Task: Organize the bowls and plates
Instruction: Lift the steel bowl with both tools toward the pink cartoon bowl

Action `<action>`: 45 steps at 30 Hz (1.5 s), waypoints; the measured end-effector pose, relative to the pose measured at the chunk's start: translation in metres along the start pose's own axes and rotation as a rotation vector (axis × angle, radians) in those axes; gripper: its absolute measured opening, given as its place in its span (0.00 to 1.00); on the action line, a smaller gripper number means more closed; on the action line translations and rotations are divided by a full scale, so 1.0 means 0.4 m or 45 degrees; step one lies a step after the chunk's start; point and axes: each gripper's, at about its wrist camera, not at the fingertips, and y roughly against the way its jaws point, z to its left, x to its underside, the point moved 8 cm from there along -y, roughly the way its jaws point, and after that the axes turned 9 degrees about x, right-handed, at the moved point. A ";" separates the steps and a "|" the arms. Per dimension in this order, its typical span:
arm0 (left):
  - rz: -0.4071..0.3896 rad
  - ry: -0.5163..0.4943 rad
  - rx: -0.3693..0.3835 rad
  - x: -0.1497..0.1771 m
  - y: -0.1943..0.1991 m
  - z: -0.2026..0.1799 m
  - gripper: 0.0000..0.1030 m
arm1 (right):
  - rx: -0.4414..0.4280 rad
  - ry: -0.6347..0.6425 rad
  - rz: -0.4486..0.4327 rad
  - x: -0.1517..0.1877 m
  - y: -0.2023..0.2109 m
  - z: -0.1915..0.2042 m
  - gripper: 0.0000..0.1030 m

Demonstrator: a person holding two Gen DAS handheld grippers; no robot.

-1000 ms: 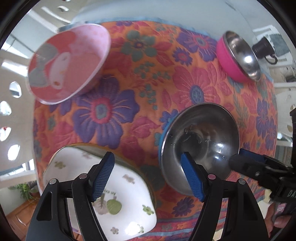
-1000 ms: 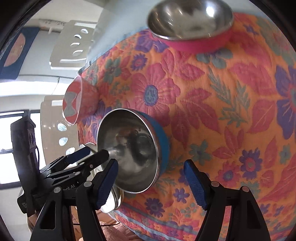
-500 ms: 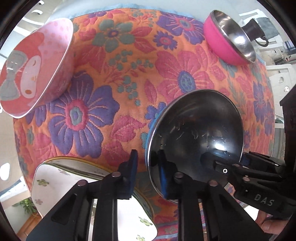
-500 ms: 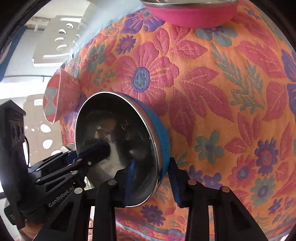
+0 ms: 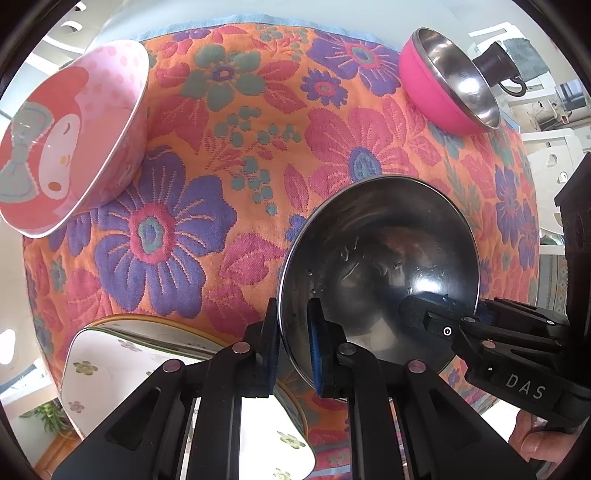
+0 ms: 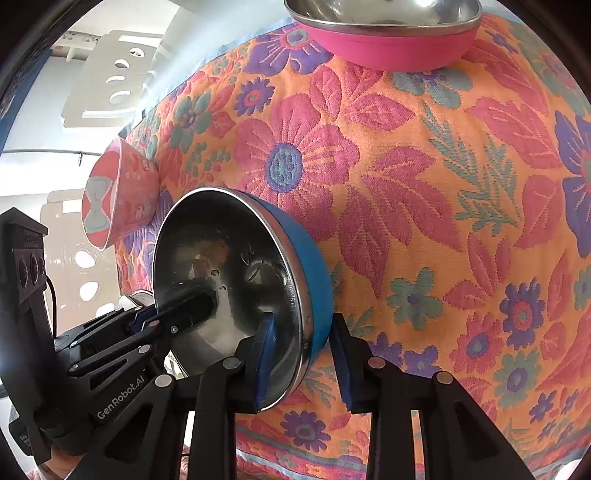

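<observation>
1. The blue steel bowl (image 5: 380, 273) sits tilted near the near edge of the floral tablecloth (image 5: 258, 155).
2. My left claw (image 5: 293, 354) is clamped on its rim.
3. My right claw (image 6: 301, 360) pinches the opposite rim.
4. The white plate (image 5: 122, 362) lies at the near-left corner, the pink cartoon bowl (image 5: 70, 144) far left, and the pink steel bowl (image 5: 443, 81) far right.

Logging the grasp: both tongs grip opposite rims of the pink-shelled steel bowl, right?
Not quite: the gripped bowl is the blue-shelled steel bowl, as the right wrist view shows. The pink-shelled bowl sits apart, farther back. Both tongs, left and right, grip opposite rims.
</observation>
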 end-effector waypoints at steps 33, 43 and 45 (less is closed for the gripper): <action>-0.254 0.035 0.065 -0.032 0.290 0.106 0.11 | 0.042 0.199 -0.196 -0.055 0.186 0.190 0.29; -0.373 0.086 0.057 -0.078 0.406 0.188 0.11 | 0.031 0.302 -0.242 -0.129 0.239 0.313 0.29; -0.392 0.098 0.050 -0.084 0.421 0.209 0.11 | 0.021 0.320 -0.241 -0.144 0.241 0.334 0.29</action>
